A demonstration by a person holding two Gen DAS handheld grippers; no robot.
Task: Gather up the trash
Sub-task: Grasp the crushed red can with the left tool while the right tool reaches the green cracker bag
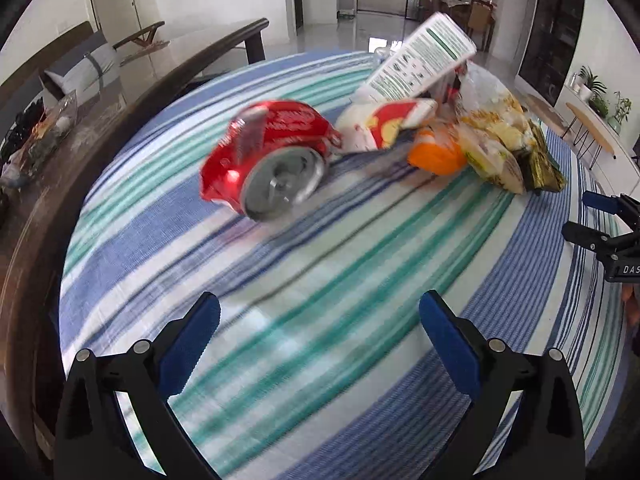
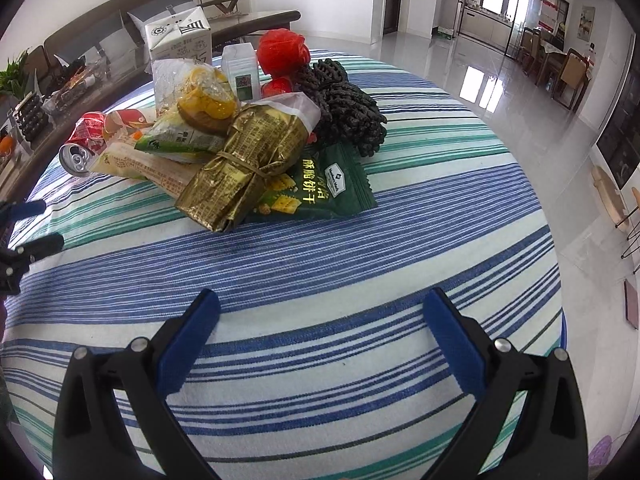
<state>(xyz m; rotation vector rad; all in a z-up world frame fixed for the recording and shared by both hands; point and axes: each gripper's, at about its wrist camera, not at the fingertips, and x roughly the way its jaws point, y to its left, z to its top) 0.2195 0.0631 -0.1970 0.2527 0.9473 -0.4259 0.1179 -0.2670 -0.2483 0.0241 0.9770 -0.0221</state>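
A pile of trash lies on the striped tablecloth (image 2: 400, 216). A crushed red can (image 1: 268, 160) lies on its side at the pile's near left in the left wrist view; it also shows in the right wrist view (image 2: 82, 144). Behind it are a white milk carton (image 1: 420, 60), a red-and-white wrapper (image 1: 384, 124), an orange wrapper (image 1: 436, 152) and yellow snack bags (image 1: 492, 140). The right wrist view shows a gold foil packet (image 2: 244, 164), a green biscuit wrapper (image 2: 328, 184), a black mesh (image 2: 344, 108) and a red bag (image 2: 282, 52). My left gripper (image 1: 320, 320) and right gripper (image 2: 320, 320) are open, empty, short of the pile.
A dark wooden bench or table (image 1: 132, 92) with clutter borders the cloth on the left. The right gripper shows at the left view's right edge (image 1: 600, 224). Glossy floor (image 2: 480, 80) and dining chairs lie beyond the table.
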